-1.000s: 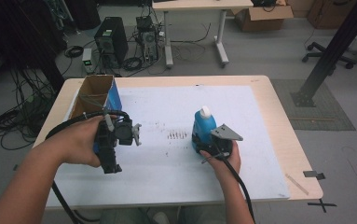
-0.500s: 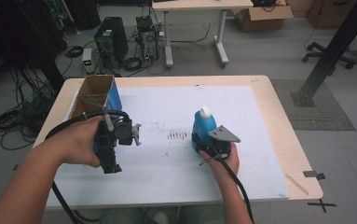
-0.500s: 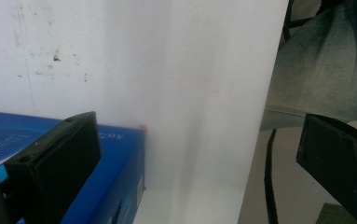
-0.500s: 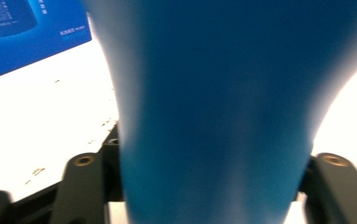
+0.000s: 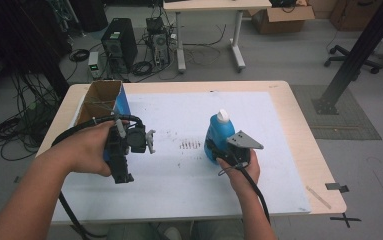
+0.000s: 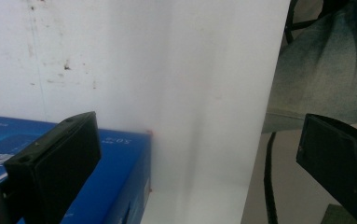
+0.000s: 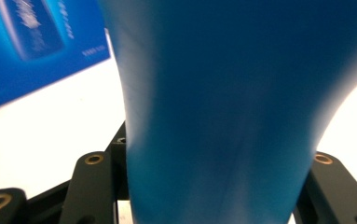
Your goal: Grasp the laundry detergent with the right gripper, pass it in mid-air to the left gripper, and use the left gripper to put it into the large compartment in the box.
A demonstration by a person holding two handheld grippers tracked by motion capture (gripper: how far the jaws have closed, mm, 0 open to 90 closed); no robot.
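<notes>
A blue plastic bottle with a white cap [image 5: 220,136] stands upright right of centre on the white sheet covering the wooden desk [image 5: 299,150]. The right gripper [image 5: 214,149] reaches in from the near side; its fingers have just been closing and now clamp the bottle's lower body, probably ready to lift it. The left gripper [image 5: 150,141], held above the sheet, hangs with fingers spread apart and empty, likely waiting. An open blue cardboard box [image 5: 104,100] sits at the desk's far left corner, perhaps where the bottle belongs.
</notes>
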